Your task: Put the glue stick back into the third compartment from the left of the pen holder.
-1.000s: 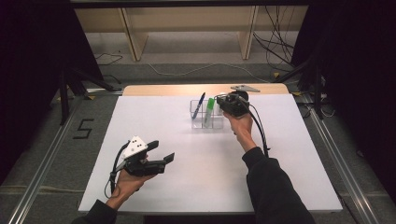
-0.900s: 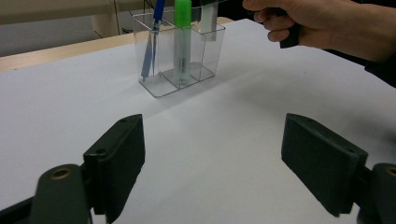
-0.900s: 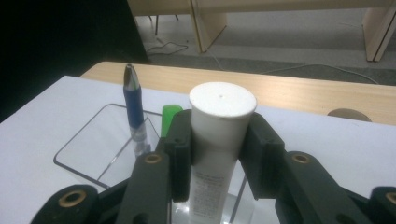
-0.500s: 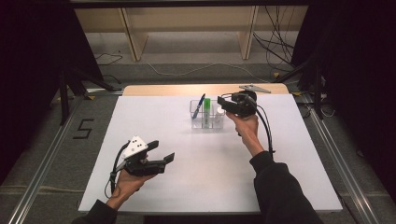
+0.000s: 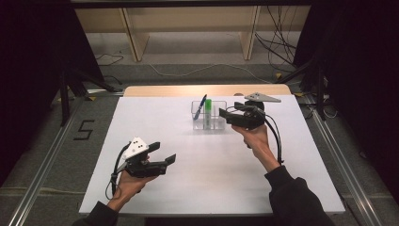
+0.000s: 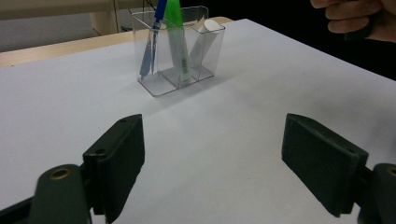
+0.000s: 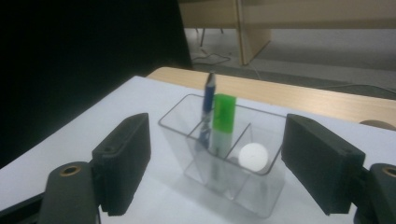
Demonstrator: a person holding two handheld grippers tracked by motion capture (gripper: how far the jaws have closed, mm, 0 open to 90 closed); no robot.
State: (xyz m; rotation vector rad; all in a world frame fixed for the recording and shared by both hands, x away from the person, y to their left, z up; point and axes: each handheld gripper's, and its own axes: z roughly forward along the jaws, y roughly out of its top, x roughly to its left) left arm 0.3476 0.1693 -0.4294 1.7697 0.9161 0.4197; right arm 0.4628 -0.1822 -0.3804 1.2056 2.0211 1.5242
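A clear three-compartment holder (image 5: 219,120) stands at the table's far middle. It holds a blue pen (image 5: 203,104), a green marker (image 5: 208,111) and, in its right compartment, a white round-ended thing (image 7: 253,156). My right gripper (image 5: 226,116) hovers just right of the holder and points at it. Its jaws have just been opening and stand wide, with nothing held between them (image 7: 217,158). My left gripper (image 5: 162,152) is open and empty near the table's front left, facing the holder (image 6: 205,56) from a distance.
The white table top (image 5: 211,188) ends in a wooden strip (image 5: 188,90) at the back. Cables and shelf legs lie on the floor beyond. A rail (image 5: 339,165) runs along each side of the table. The hand holding the right gripper (image 6: 355,18) sits at the left gripper view's top right.
My right gripper has drawn back from over the holder's right compartment, moving right and slightly up. The left gripper has stayed in place.
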